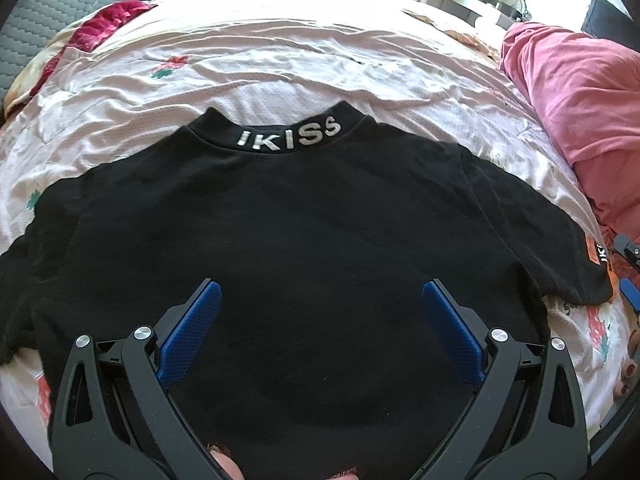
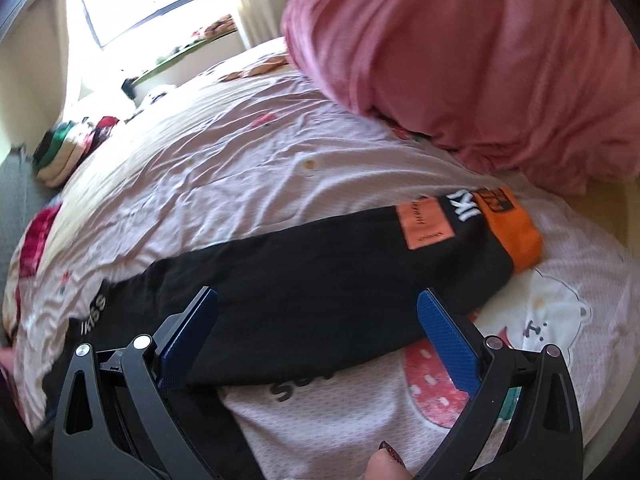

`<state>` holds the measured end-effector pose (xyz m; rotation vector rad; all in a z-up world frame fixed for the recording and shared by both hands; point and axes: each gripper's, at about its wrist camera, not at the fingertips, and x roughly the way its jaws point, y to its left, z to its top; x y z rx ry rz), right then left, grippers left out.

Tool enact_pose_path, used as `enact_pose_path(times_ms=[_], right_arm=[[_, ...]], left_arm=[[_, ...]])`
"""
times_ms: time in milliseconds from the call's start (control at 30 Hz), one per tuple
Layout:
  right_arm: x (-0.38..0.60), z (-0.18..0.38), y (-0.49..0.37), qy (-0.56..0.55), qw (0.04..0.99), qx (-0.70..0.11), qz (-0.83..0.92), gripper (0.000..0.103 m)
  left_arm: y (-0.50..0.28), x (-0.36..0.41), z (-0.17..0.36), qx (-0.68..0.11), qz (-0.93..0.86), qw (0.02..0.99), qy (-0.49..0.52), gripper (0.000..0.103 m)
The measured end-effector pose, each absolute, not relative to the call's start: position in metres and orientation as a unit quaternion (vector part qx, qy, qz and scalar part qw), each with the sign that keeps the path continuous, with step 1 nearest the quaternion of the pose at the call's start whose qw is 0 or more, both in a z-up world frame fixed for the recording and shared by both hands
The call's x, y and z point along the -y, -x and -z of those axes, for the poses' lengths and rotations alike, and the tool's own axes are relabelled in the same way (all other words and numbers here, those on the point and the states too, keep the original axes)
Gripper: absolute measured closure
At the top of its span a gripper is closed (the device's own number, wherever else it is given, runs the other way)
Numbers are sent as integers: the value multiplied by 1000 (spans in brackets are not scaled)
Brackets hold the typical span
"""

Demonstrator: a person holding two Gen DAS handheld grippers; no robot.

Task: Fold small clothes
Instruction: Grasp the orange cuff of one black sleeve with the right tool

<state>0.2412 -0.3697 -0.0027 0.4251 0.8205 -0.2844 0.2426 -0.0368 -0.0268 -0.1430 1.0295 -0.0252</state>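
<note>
A black top (image 1: 280, 216) with silver letters on its collar (image 1: 290, 136) lies spread flat on the pale pink bed sheet (image 1: 248, 64). My left gripper (image 1: 320, 296) hovers open above the middle of its body, nothing between the blue pads (image 1: 192, 328). In the right wrist view the top's sleeve (image 2: 320, 272) stretches right to an orange cuff (image 2: 512, 232) with an orange patch. My right gripper (image 2: 318, 306) is open over the sleeve near the armpit, holding nothing. Its tip (image 1: 630, 280) shows at the right edge of the left wrist view.
A pink pillow (image 2: 480, 64) lies at the right of the bed, close to the cuff. Folded clothes (image 2: 68, 152) are piled at the far left corner. A red cloth (image 1: 108, 24) lies at the bed's far left edge. A thumb (image 2: 384, 468) shows below.
</note>
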Motion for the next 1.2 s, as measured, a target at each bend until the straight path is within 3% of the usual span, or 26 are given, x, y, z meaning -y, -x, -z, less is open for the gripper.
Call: enact_pose_path(times_ms=[600,833,900,967,1000,1067,1200], right_arm=[[460,61,-253,-337,804,-426,243,4],[479,66,-268,-368,808,-385,250,5],[482,64,-262,-386,807,-366,258,23],[486,62,-257,-397,808,-352,256,53],[488,60,-254,-405,812,-338,249,60],[486,54,-251,-411,819,-321,237,86],[468,36,-259,-406,849,-292,171,90]], left_arm=[[-267,46,47,-507,15,860,60,9],[-266,39,46,-508,16,859,66,9],[-265,35,43,-505,15,860,67,9],[-264,30,39,-502,13,862,70,9],[-263,27,37,-500,13,863,73,9],[-262,22,34,-497,11,864,81,9],[-257,16,27,-493,13,865,94,9]])
